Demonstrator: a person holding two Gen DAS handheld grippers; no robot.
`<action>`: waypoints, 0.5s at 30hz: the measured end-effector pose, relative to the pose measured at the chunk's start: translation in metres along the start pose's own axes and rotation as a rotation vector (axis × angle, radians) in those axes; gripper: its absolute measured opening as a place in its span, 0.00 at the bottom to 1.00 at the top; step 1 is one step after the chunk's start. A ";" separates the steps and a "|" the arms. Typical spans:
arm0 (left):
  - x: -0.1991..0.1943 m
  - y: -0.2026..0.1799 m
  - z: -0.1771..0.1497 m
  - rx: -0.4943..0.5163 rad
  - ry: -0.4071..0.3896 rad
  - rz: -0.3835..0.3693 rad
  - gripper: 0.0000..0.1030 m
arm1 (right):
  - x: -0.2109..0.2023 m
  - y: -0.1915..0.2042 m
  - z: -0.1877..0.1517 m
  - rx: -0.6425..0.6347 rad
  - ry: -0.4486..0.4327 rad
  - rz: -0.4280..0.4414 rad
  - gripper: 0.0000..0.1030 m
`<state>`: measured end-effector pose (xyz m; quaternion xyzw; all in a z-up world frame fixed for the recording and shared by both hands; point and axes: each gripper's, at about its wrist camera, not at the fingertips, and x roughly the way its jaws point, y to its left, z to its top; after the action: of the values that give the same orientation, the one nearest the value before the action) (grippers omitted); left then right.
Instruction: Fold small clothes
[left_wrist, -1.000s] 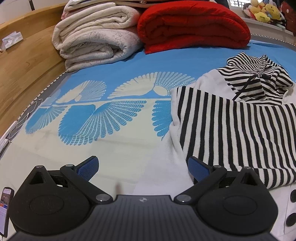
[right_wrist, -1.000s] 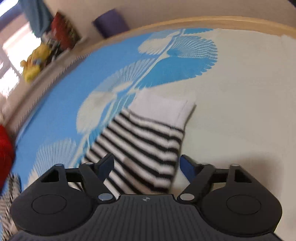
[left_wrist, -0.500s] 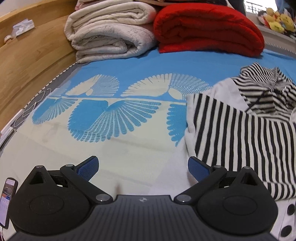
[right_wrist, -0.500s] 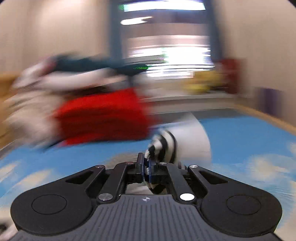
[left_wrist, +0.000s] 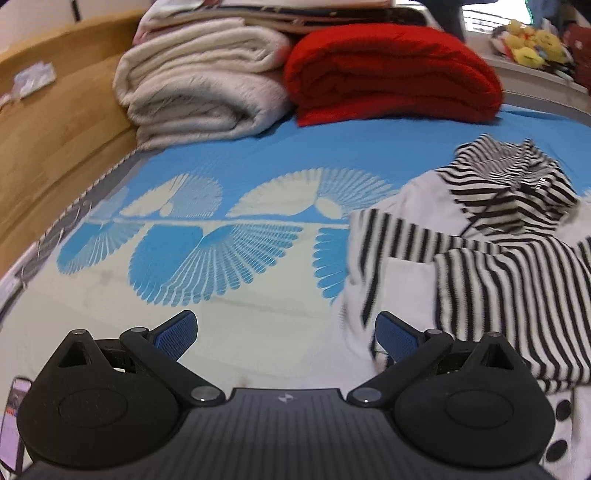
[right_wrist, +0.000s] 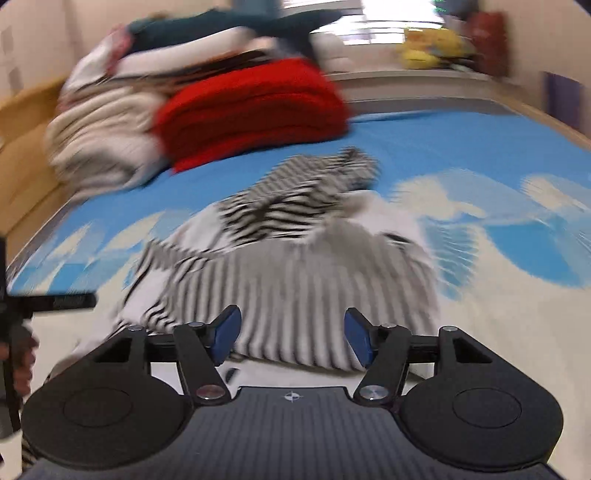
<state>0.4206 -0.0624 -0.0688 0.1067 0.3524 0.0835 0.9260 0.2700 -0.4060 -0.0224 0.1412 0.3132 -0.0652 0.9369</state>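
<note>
Since the pic half a sec ago the striped sleeve is no longer pinched in the right gripper (right_wrist: 291, 338): its jaws have just been opening, & now nothing is between the blue pads; the sleeve lies across the front of the striped hoodie (right_wrist: 291, 266). In the left view that sleeve is new on top of the hoodie (left_wrist: 491, 266) vs. a sec ago. Left wrist view: the left gripper (left_wrist: 286, 332) is let go, jaws wide apart, nothing between them. It hangs over the bed sheet (left_wrist: 229, 306), which is blue w/ pale fan shapes. The hoodie lies flat on the sheet at the right side, its near left edge just past the right pad. Its hood (left_wrist: 517, 177) is at the far end, bunched up. At the head of the bed sit a folded cream blanket (left_wrist: 199, 92) & a folded red blanket (left_wrist: 391, 70), side by side & touching. A wood bed side (left_wrist: 55, 122) runs along the left. Right wrist view: very blurry. The right gripper hangs above the near hem of the hoodie, pads apart & not touching the cloth. The red blanket (right_wrist: 255, 107) & cream blanket (right_wrist: 107, 147) show far back. A hand (right_wrist: 20, 354) on a black handle shows at the left edge.
</note>
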 end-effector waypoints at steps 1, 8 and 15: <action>-0.003 -0.002 -0.001 0.009 -0.011 -0.006 1.00 | -0.002 -0.011 0.001 0.015 -0.021 -0.031 0.63; -0.008 -0.012 -0.006 0.031 -0.036 -0.052 1.00 | 0.058 -0.076 0.047 0.095 -0.072 -0.210 0.48; 0.014 -0.018 -0.004 0.037 -0.042 -0.060 1.00 | 0.154 -0.102 0.080 0.116 0.033 -0.144 0.47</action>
<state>0.4293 -0.0758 -0.0848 0.1148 0.3374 0.0466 0.9332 0.4164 -0.5327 -0.0777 0.1736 0.3334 -0.1480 0.9148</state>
